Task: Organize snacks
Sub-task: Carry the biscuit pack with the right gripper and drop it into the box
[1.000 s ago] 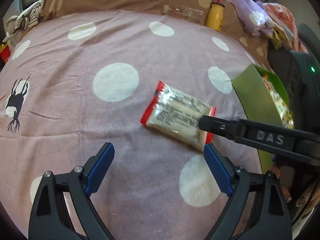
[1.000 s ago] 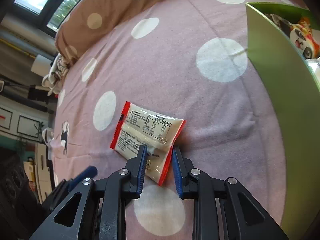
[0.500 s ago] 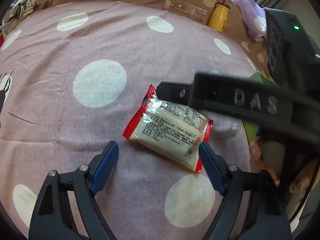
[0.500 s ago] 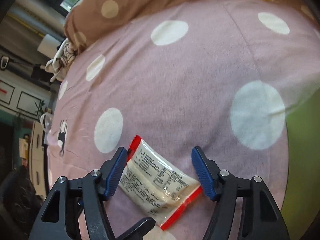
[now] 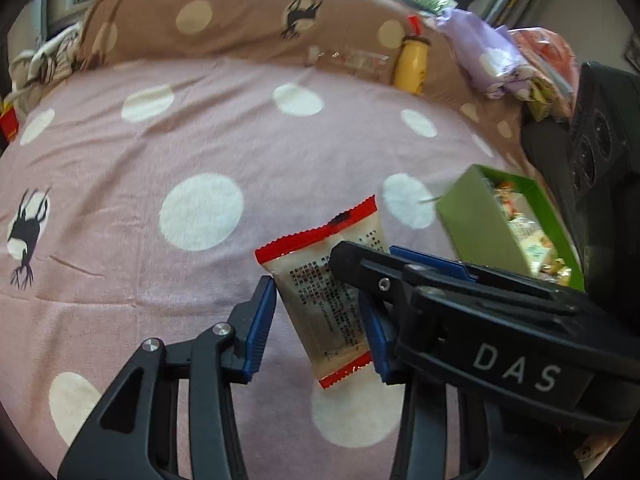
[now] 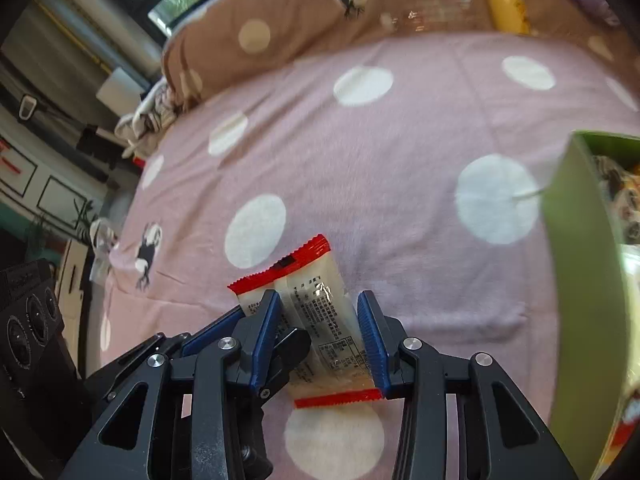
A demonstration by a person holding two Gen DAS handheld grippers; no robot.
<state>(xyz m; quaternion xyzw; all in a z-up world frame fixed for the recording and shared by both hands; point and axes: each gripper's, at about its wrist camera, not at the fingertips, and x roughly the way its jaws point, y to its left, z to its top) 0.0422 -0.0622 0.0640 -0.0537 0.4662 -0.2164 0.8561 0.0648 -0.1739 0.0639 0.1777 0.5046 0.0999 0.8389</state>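
A clear snack packet with red crimped ends (image 5: pixel 320 292) is lifted off the pink dotted blanket, tilted with one red end up. My left gripper (image 5: pixel 320 328) has its blue pads against both long edges of the packet. My right gripper (image 6: pixel 322 340) straddles the same packet (image 6: pixel 320 312) from the right, its pads at the packet's sides. The right gripper's black finger crosses the left wrist view over the packet. A green box (image 5: pixel 480 224) holding several wrapped snacks stands to the right, also at the right edge of the right wrist view (image 6: pixel 580 280).
A yellow bottle (image 5: pixel 410 66) and a clear plastic bottle (image 5: pixel 352 60) lie at the far edge against a brown dotted pillow (image 5: pixel 240 20). A pile of bags (image 5: pixel 520 64) sits at the far right. A black speaker-like unit (image 6: pixel 28 320) is at the left.
Both grippers have narrowed around the packet. The packet has risen off the blanket and turned from lying flat to tilted, one red end up.
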